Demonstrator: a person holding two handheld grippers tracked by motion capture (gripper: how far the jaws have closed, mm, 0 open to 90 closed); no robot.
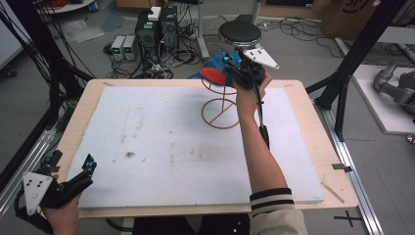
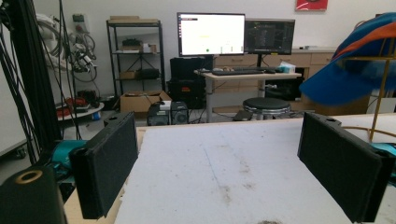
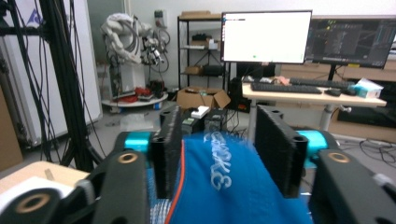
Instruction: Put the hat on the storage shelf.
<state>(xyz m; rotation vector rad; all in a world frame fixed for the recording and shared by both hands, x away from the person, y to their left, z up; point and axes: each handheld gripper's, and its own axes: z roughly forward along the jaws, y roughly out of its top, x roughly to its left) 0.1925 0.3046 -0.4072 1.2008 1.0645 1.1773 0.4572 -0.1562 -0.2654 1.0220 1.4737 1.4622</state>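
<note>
Right gripper [image 1: 234,67] at upper centre of the high view, jaws closed around a blue and red cap [image 1: 214,72] atop a wire stand [image 1: 221,105], left gripper [image 1: 73,174] lower left, jaws wide apart, holding nothing.

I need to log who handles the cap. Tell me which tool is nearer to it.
Right. The right tool is at the blue cap on the wire stand, its jaws on either side of the fabric. The left tool sits at the table's near left corner, far from the cap.

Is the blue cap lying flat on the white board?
No, the blue cap sits atop the wire stand, raised above the white board.
</note>
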